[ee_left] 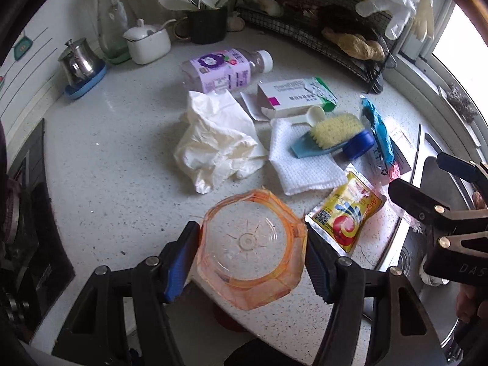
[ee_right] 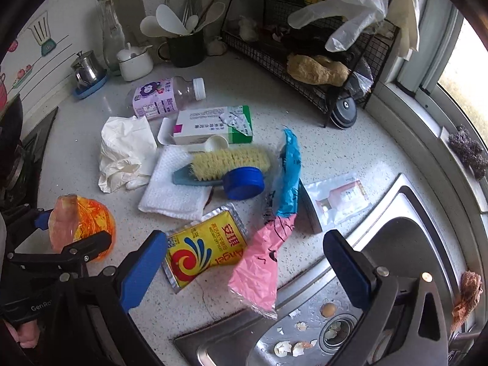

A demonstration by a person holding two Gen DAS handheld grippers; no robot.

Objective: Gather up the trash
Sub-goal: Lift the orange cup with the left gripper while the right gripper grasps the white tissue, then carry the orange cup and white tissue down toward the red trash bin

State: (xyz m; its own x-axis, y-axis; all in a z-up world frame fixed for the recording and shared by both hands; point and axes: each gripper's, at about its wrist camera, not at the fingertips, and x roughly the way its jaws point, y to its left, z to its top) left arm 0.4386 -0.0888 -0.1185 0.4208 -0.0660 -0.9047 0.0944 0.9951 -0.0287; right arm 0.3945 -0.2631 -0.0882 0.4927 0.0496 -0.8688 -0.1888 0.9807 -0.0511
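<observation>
Orange cup (ee_left: 250, 253) (crumpled) beside yellow sachet (ee_left: 346, 213), tissue (ee_left: 216, 140) behind

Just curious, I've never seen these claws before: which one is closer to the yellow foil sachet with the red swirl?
The right claw. Its open jaws straddle the yellow foil sachet from just above. The left claw sits beside it, around the crumpled orange plastic cup.

Between the left gripper (ee_left: 253, 251) fingers: one orange cup (ee_left: 251, 248). Ahead of it: one plastic bottle (ee_left: 224, 68), one carton (ee_left: 297, 97), one scrub brush (ee_left: 329, 134), one blue lid (ee_left: 358, 145), one yellow sachet (ee_left: 347, 213), two crumpled tissues (ee_left: 216, 140).
</observation>
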